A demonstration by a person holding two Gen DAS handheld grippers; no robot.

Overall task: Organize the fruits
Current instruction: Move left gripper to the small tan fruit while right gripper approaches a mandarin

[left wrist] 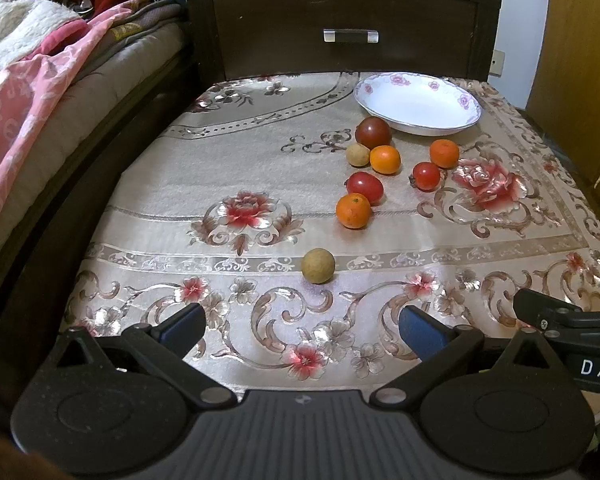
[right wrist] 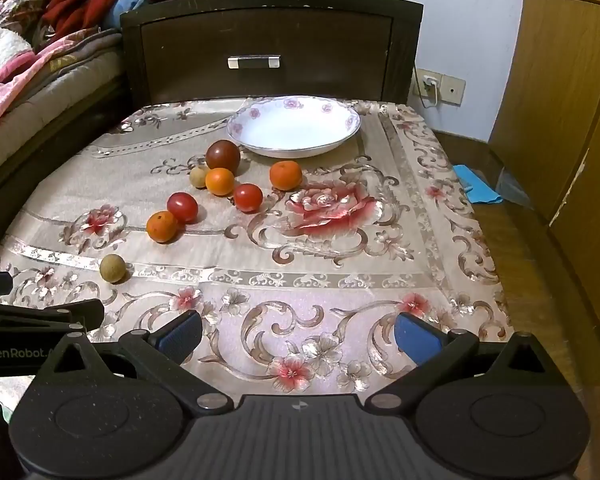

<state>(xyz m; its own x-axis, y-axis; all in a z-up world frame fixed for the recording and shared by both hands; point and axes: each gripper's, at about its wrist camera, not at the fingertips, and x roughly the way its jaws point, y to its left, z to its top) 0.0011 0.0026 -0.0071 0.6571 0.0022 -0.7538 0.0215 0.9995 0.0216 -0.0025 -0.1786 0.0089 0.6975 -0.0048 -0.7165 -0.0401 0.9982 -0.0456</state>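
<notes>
Table: floral tablecloth (right wrist: pixel 260 248) in beige, red blooms | 12 o'clock: dark wooden nightstand (right wrist: pixel 268 40), one drawer, metal handle (right wrist: pixel 254 61) | 10 o'clock: bed (left wrist: pixel 60 92) with pink blanket (left wrist: pixel 16 92) | 2 o'clock: white wall (right wrist: pixel 452 20), wall socket (right wrist: pixel 440 85) | 3 o'clock: wooden wardrobe (right wrist: pixel 572 100), wood floor (right wrist: pixel 540 280)

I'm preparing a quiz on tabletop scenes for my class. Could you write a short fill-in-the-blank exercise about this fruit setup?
1. The white bowl holds ____ fruits.
2. The number of orange fruits on the tablecloth is ____.
3. The fruit nearest the left gripper is the lone ____ coloured one.
4. The fingers of the right gripper are ____.

Missing words: no; three; tan; open
</notes>
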